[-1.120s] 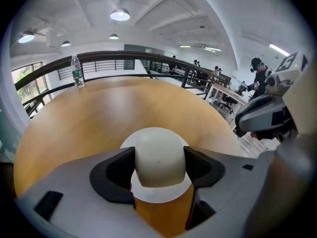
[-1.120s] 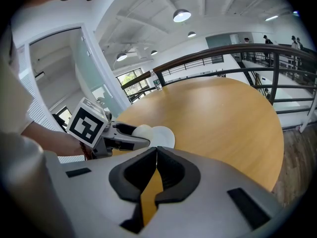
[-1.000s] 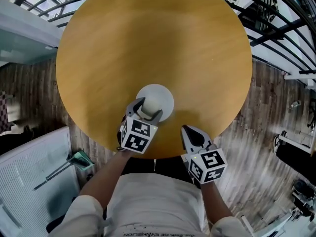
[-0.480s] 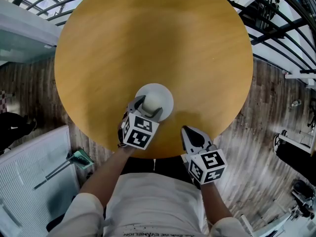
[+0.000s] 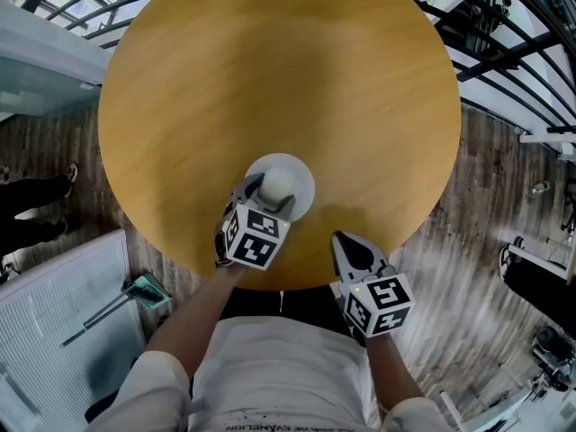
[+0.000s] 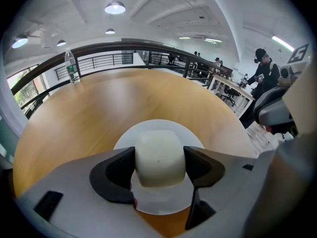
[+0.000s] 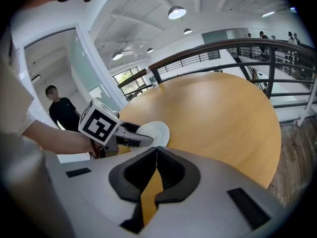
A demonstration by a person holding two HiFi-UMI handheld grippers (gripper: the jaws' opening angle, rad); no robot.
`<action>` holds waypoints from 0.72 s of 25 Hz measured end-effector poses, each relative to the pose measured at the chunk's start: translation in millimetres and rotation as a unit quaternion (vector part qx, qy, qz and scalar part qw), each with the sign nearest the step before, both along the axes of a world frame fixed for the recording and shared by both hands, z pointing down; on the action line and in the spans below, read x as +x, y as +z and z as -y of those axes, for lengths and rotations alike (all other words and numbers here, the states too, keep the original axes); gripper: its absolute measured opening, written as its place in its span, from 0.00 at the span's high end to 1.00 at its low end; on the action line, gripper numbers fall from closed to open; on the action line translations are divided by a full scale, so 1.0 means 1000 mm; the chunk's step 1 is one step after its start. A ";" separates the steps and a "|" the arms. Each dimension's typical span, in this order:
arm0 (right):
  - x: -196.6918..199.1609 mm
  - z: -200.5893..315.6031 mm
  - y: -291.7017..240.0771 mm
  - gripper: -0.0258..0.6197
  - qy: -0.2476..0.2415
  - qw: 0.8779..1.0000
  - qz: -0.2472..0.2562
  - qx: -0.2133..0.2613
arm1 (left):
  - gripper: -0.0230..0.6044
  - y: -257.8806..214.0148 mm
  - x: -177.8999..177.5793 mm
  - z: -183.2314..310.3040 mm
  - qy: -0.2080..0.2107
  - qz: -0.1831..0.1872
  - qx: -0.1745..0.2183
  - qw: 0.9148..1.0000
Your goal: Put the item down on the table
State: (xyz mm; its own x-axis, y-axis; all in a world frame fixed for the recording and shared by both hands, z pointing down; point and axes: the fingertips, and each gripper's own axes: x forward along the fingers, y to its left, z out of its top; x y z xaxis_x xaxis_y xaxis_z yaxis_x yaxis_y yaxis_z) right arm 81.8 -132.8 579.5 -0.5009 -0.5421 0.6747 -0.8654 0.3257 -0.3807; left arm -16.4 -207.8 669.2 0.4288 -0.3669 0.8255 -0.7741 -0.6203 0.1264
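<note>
Wooden table (image 5: 270, 79): white plate (image 5: 302, 175) beneath pale block (image 5: 277, 185) pinched in left tongs (image 6: 159, 163); right tongs (image 7: 154, 155) pressed together.

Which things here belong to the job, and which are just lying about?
Job: left gripper, the white item in its jaws, white plate beneath, table.
Lying about: water bottle at the far edge; right gripper, shut and empty.

Left gripper (image 6: 159, 158) jaws clamp white block (image 6: 159, 155) over plate (image 6: 163, 202).
</note>
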 end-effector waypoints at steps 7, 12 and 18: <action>0.002 0.000 -0.001 0.92 0.001 1.000 0.000 0.001 | 0.45 0.006 0.000 -0.001 0.004 0.016 -0.002 1.000; 0.006 0.000 0.000 0.92 0.002 1.000 0.001 0.001 | 0.45 0.009 0.002 -0.001 0.009 0.032 -0.011 0.999; 0.007 0.002 0.000 0.92 0.003 1.000 0.002 0.002 | 0.45 0.010 0.002 -0.001 0.012 0.040 -0.018 0.999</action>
